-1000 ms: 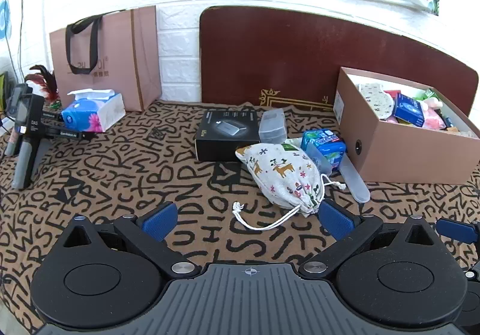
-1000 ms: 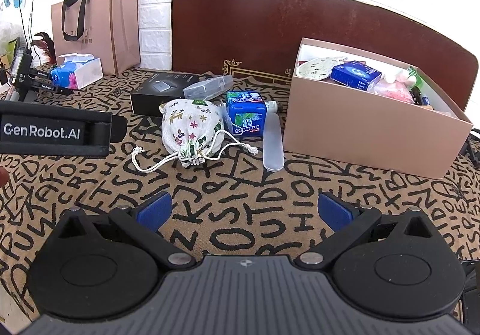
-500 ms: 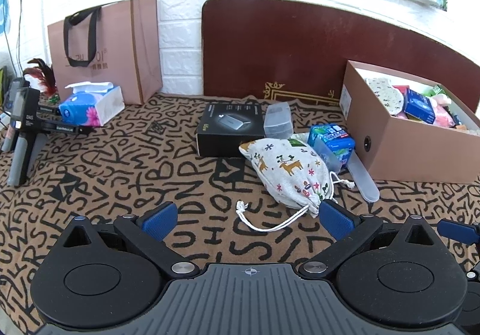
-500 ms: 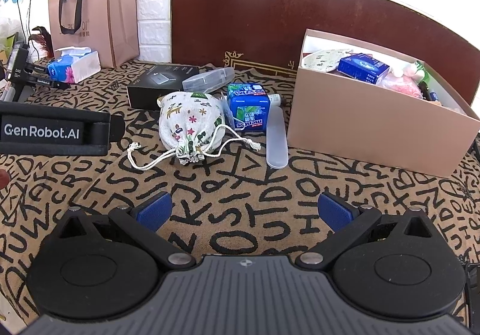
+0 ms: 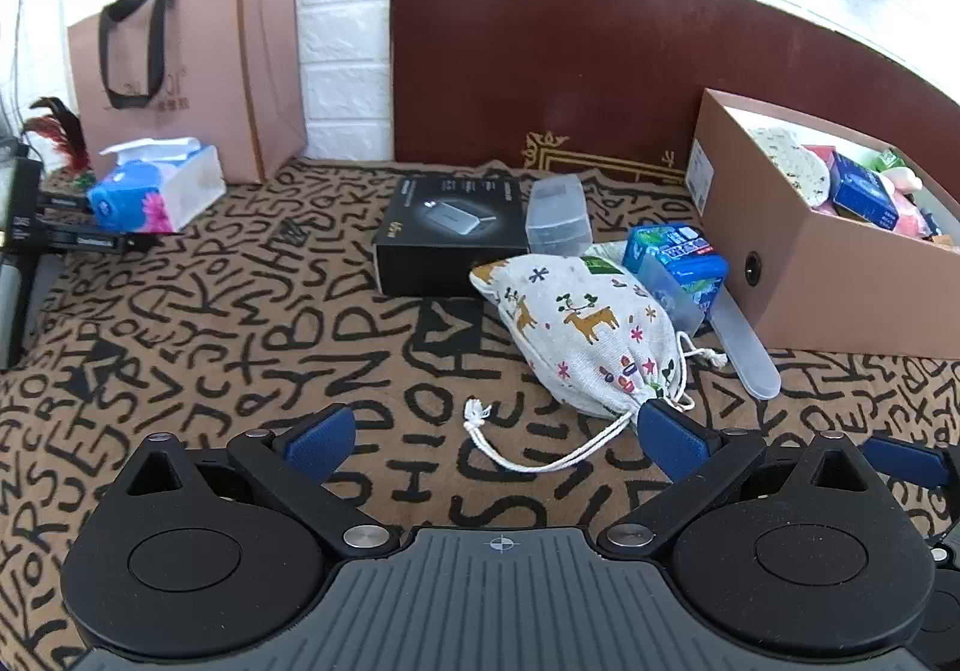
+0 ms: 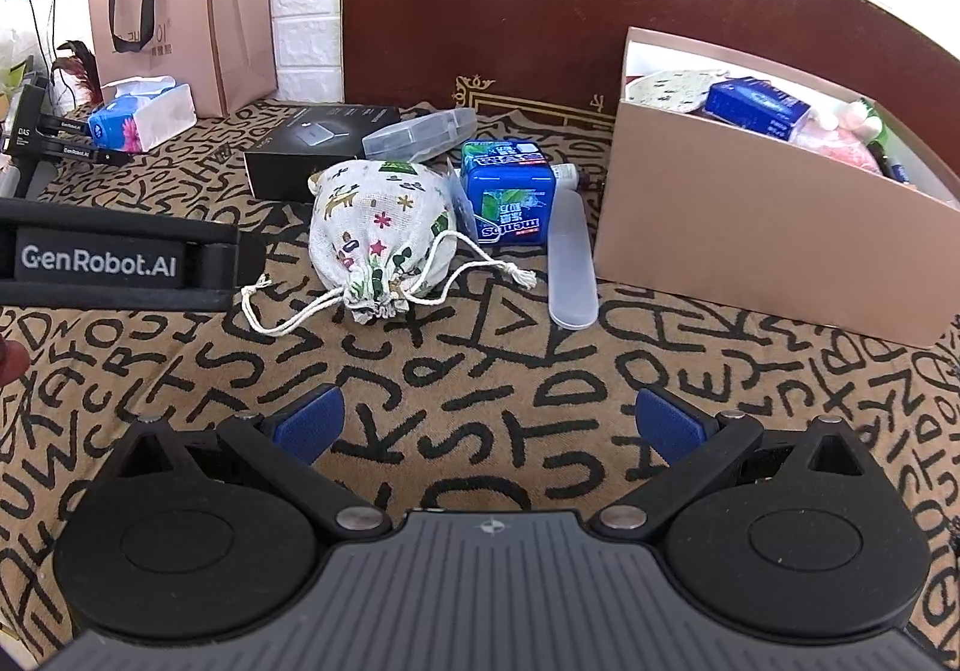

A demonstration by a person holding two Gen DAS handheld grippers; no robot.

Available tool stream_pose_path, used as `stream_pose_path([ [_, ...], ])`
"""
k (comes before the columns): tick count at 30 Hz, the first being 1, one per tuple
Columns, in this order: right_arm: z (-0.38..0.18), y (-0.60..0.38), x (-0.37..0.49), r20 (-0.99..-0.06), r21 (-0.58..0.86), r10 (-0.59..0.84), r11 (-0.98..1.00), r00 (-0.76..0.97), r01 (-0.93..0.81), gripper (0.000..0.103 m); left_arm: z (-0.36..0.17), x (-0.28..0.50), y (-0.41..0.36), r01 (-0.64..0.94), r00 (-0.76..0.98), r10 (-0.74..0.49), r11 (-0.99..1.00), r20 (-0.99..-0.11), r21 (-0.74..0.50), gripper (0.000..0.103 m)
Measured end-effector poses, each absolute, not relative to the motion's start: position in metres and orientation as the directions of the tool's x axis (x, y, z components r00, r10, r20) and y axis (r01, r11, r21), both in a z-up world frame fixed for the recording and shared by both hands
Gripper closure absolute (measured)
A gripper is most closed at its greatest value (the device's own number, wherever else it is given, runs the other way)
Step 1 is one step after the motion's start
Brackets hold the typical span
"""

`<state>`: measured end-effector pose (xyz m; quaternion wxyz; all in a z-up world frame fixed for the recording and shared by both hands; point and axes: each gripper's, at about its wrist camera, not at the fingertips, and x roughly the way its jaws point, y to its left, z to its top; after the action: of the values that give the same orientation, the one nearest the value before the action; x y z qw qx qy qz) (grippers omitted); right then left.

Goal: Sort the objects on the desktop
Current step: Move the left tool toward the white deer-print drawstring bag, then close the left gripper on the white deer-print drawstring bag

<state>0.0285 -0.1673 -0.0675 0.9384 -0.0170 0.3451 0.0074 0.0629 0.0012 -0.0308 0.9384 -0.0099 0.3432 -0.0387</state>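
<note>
The left gripper (image 5: pixel 495 434) hovers low over the surface (image 5: pixel 252 323) with its blue pads spread wide and nothing between them; the drawstring pouch (image 5: pixel 585 335) lies just ahead of it and to the right, its gathered neck right by the right-hand pad and its loose cord trailing into the gap between the fingers. The right gripper (image 6: pixel 489 422) is likewise wide open and empty, and sits farther back, with the same pouch (image 6: pixel 381 236) ahead and left of centre, clear of both pads. The pouch is white cloth printed with deer, stars and small trees, plump, lying on its side, cinched by a white cord with knotted ends. Behind it and touching it stands one blue mint tin (image 6: pixel 510 191); one frosted, long toothbrush case (image 6: pixel 570 263) lies beside the tin, running along the front of the one tan cardboard box (image 6: pixel 750 245), which is open and already holds several items. One black flat box (image 6: pixel 312 146) lies behind the pouch with one clear plastic case (image 6: pixel 420 134) propped against it. Farther left sit one tissue pack (image 5: pixel 159 185) and one pink paper bag (image 5: pixel 192 65) against the wall. The surface wears a brown cloth covered in black letters.
</note>
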Motion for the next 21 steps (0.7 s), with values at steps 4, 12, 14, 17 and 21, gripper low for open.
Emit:
stream_pose_path([
  [4,-0.069,-0.165,0.036,-0.633,-0.012,0.048,0.997,0.773,-0.071,0.000,-0.033,0.077,0.000,0.089,0.751,-0.106,0.994,-0.652,-0.059,0.000],
  [12,-0.072,-0.154,0.061,-0.602,-0.006,0.139,0.984,0.786,-0.178,0.002,-0.038,0.113,-0.008,0.160,0.724,-0.176,0.983,-0.667,-0.085,0.000],
  [14,-0.074,-0.153,0.069,-0.603,0.002,0.155,0.981,0.783,-0.193,0.004,-0.041,0.122,-0.010,0.173,0.709,-0.195,0.980,-0.678,-0.101,0.000],
  [17,-0.076,-0.152,0.079,-0.605,0.019,0.173,0.979,0.777,-0.203,0.006,-0.044,0.131,-0.012,0.190,0.699,-0.220,0.975,-0.681,-0.120,0.000],
  [21,-0.080,-0.150,0.092,-0.608,0.036,0.195,0.975,0.770,-0.219,0.010,-0.051,0.143,-0.014,0.206,0.673,-0.236,0.970,-0.701,-0.129,0.003],
])
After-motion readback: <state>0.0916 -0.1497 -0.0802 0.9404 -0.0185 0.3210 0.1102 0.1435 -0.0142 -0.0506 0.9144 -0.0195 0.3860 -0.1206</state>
